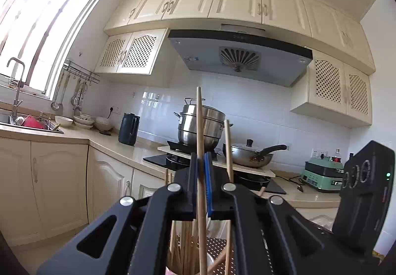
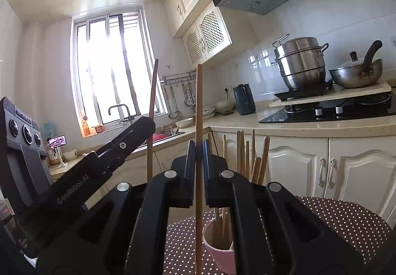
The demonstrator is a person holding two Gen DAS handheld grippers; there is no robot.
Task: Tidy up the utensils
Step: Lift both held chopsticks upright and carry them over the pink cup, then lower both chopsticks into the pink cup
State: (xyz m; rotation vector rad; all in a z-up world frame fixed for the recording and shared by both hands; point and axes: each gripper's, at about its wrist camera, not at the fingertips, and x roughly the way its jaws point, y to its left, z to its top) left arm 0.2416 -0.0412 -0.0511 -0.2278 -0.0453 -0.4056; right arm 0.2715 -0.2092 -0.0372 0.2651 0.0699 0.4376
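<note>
Right wrist view, both grippers' fingers clamped on upright chopsticks (image 2: 198, 126), pink cup (image 2: 219, 250) of chopsticks below

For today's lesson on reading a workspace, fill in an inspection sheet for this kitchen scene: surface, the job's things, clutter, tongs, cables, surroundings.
Surface: dotted brown tablecloth under the work.
Job's things: pink cup holding several wooden chopsticks; one chopstick upright in the left tongs, another chopstick upright in the right tongs.
Clutter: bowls near the sink.
Tongs: both shut, each on a single chopstick.
Cables: a black cord on the counter beside the green appliance.
Surroundings: steamer pot and wok on the stove, dark kettle, range hood, window.
</note>
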